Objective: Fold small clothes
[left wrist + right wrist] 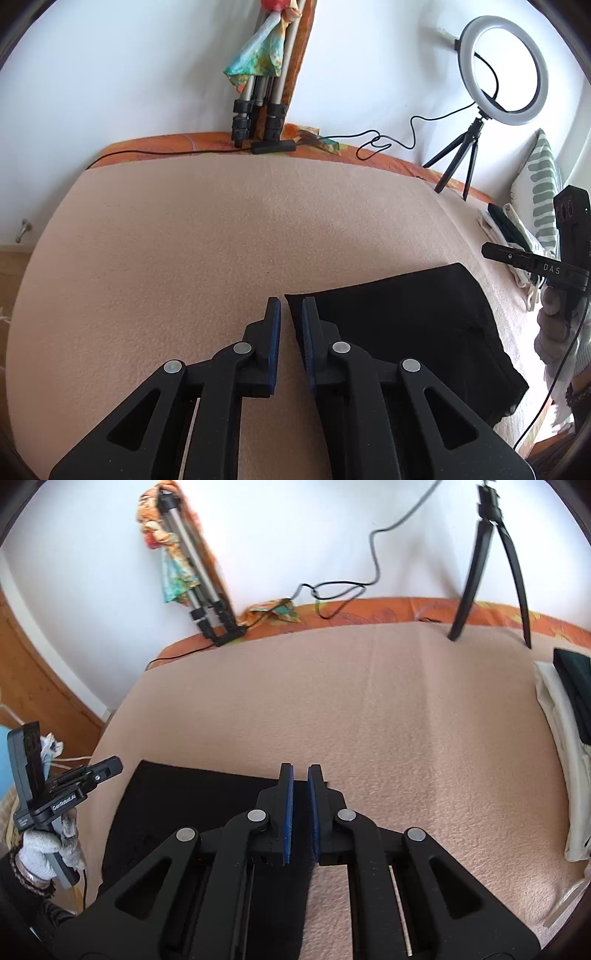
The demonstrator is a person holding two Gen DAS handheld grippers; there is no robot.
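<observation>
Left wrist: left gripper (291, 306) jaws slightly parted, empty | right gripper (300, 775) likewise, over black garment (192, 797)

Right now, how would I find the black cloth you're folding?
Look at the big peach blanket on the bed. At its near edge, under both grippers, the black cloth lies flat. It is the only dark thing spread out on the blanket; the other clothes sit stacked at the side.

A small black fabric garment (402, 332) (192, 805) lay flat, folded into a rough rectangle, on the pinkish-beige fleece blanket (207, 236) (424, 720).
</observation>
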